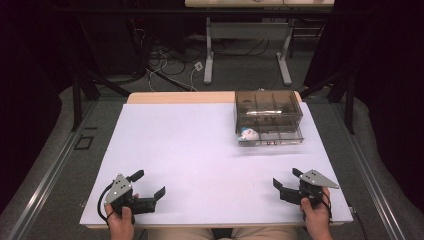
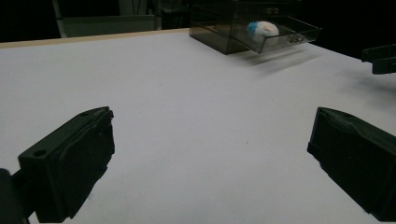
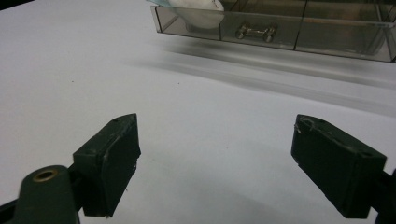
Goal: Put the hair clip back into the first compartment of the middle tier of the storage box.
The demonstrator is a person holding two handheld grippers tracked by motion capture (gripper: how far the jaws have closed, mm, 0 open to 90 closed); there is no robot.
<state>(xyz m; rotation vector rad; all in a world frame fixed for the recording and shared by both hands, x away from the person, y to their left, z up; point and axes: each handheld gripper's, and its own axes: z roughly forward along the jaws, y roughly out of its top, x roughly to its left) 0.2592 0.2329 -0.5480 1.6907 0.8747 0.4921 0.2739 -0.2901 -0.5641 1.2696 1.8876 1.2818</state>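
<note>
Hands low at the near edge of the counter (image 1: 200, 150), one at each corner, both holding tongs. Left tongs (image 1: 148, 185) sit at the near left, gripped from below by the left hand (image 1: 121, 222); grey three-cornered plate on top, jaws aimed right and slightly away, spread wide, nothing between them. In the left gripper view the two black jaws stand far apart over bare white surface, just above or on it; cannot tell which.

Right tongs (image 1: 286, 179) at the near right, held by the right hand (image 1: 316, 212), wrist coming in from the bottom edge. Jaws point left and away toward the far part of the counter, also spread wide, empty. The right gripper view shows the same wide gap over white surface.

Smoky clear drawer box (image 1: 268, 117) stands at the far right of the counter, well apart from both tongs. Its drawer (image 3: 275, 30) is pulled out toward the person, with a small metal handle (image 3: 256, 31) on the front. White and blue object (image 1: 248, 133) lies in the drawer's left compartment.

No readable writing or labels anywhere.
</note>
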